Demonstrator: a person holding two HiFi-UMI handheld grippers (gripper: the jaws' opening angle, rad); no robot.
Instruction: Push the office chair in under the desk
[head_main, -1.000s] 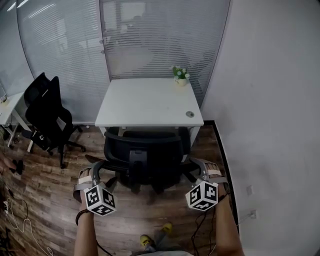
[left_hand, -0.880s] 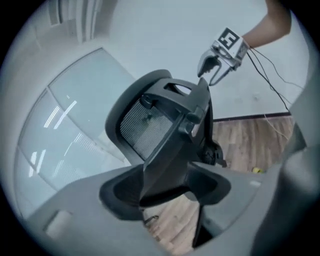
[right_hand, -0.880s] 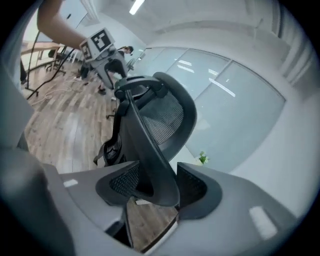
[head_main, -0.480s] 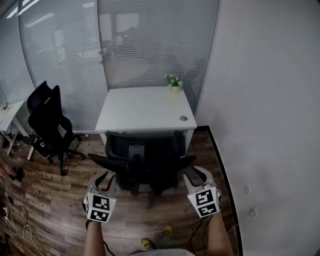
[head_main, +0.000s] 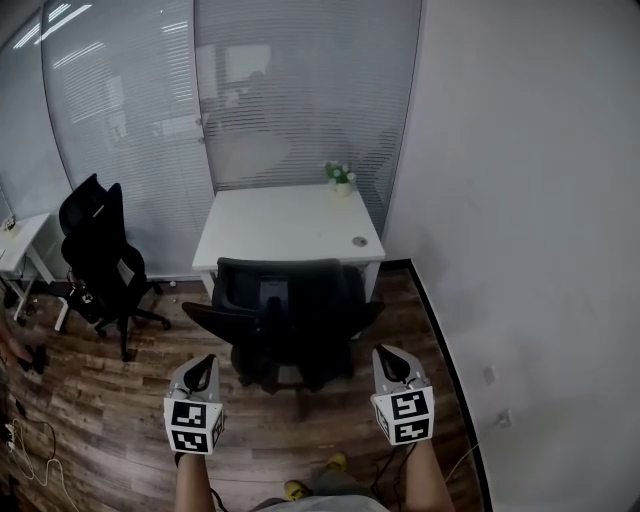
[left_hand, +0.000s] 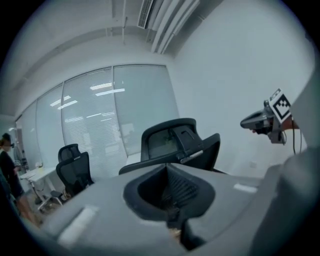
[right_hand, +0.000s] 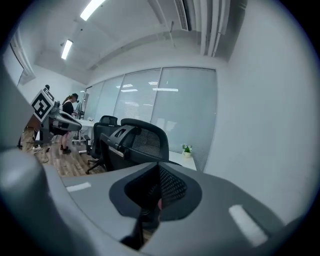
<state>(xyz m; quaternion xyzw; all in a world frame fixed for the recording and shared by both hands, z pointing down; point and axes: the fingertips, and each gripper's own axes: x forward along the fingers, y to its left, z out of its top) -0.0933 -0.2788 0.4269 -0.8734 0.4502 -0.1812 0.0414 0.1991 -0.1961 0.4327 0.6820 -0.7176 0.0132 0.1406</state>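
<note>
The black office chair (head_main: 285, 305) stands with its backrest against the front edge of the white desk (head_main: 285, 225); its seat is hidden behind the backrest. My left gripper (head_main: 203, 363) hangs shut and empty a short way off the chair's left armrest. On the other side, my right gripper (head_main: 388, 357) is also shut, holds nothing and is clear of the chair. The left gripper view shows the closed left gripper (left_hand: 170, 192), the chair (left_hand: 175, 142) and the right gripper (left_hand: 265, 120). In the right gripper view the right gripper (right_hand: 156, 190) points at the chair (right_hand: 137, 140).
A small potted plant (head_main: 340, 175) sits at the desk's far right corner. A second black chair (head_main: 100, 255) and another white table (head_main: 20, 235) stand at the left. A glass partition with blinds is behind, a white wall (head_main: 520, 220) at the right. Cables (head_main: 30, 440) lie on the wooden floor.
Both grippers were open beside the chair's armrests; they have drawn back from it and closed. The chair sits a little further in against the desk.
</note>
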